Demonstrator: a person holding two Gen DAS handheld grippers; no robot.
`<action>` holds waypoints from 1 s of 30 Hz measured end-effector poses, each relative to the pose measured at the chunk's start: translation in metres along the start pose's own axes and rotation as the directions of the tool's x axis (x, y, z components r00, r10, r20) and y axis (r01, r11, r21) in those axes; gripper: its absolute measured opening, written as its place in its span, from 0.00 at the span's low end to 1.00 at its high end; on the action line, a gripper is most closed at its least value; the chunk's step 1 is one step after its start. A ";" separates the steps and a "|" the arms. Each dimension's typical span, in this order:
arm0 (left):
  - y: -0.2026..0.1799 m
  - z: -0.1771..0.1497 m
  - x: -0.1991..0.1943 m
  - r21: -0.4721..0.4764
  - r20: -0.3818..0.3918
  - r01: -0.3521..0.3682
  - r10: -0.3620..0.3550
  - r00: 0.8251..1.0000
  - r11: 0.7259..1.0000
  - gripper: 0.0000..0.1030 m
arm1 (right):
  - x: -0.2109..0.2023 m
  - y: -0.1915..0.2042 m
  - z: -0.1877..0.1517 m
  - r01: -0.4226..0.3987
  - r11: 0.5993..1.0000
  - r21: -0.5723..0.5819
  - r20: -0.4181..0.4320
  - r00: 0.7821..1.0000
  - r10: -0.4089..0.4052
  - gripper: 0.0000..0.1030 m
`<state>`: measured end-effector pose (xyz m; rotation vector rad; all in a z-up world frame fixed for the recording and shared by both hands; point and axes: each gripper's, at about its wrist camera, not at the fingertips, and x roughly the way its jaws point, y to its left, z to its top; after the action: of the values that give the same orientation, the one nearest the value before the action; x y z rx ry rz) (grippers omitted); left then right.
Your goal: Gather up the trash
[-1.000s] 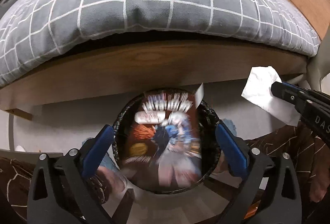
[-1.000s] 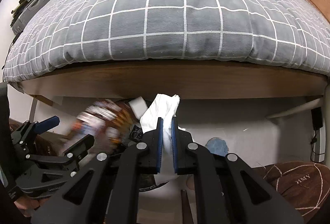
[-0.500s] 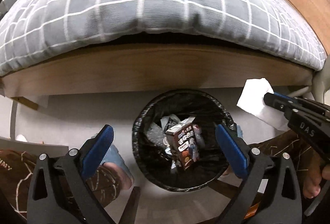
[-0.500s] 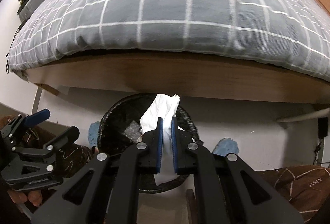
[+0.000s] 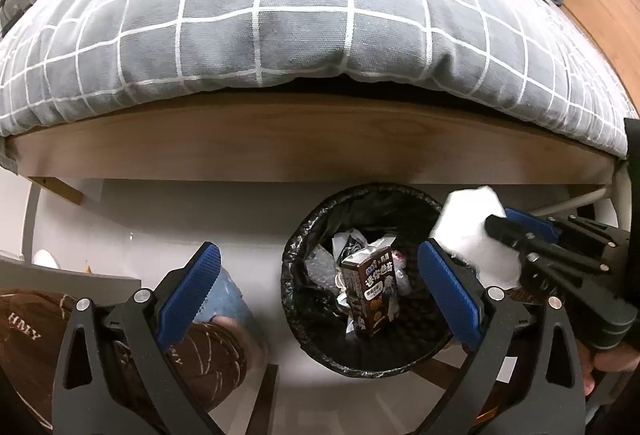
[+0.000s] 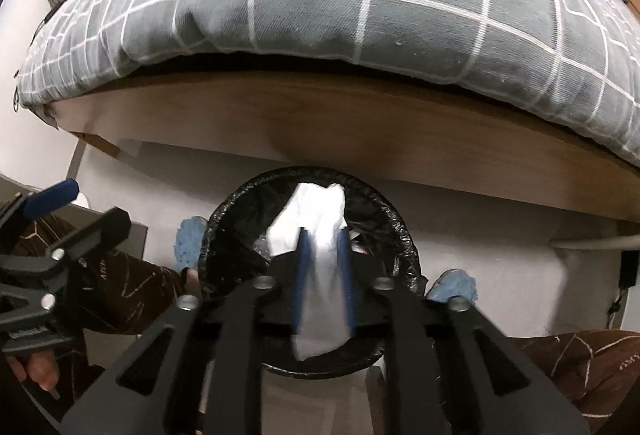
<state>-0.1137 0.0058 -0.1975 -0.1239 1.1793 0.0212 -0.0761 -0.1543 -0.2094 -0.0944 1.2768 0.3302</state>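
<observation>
Left wrist view: the trash bin [image 5: 368, 275], round and lined with a crinkled glossy black bag, stands on the pale floor below the wooden bed frame [image 5: 312, 139]. Inside the bin lie clear crumpled plastic and a brown printed carton [image 5: 370, 295], tilted on end. The left gripper [image 5: 316, 287] has its ribbed blue pads spread wide with nothing between them; one pad is left of the bin, the other over its right rim. At the bin's right rim the right gripper [image 5: 498, 221] carries a soft white tissue [image 5: 472, 235]. A grey quilt [image 5: 280, 19] with a white grid overhangs the frame above the bin. Half a second earlier the bin sat centred between the left pads; it now lies toward the right pad, and the tissue has come from beside the bin to its rim.

Right wrist view: the right gripper [image 6: 322, 267] points down over the bin [image 6: 236, 219], its jaws opening, the tissue [image 6: 320, 235] between the blue pads, its crumpled top above the bin's mouth. The pads stood pressed on it half a second ago; a wider gap now shows. Only this view shows the blue slippers [image 6: 190, 239] either side of the bin; only the left view shows the carton.
</observation>
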 end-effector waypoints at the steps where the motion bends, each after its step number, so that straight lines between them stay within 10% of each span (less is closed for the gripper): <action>1: 0.000 0.000 0.001 0.001 0.000 0.000 0.000 1.000 1.000 0.94 | 0.001 0.001 0.000 0.002 1.000 -0.002 0.001 1.000 -0.002 0.28; 17: -0.003 0.008 -0.021 -0.007 0.047 0.004 -0.004 0.999 1.000 0.94 | -0.040 -0.022 0.003 0.040 0.996 0.083 0.129 0.990 -0.050 0.87; 30: -0.023 0.034 -0.140 0.011 0.260 0.047 -0.048 0.964 0.999 0.94 | -0.187 -0.035 0.001 0.101 0.980 0.174 0.398 0.903 -0.163 0.93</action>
<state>-0.1340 -0.0068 -0.0537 -0.1410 0.9134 -0.0071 -0.1116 -0.2226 -0.0351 0.0173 0.8667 0.1246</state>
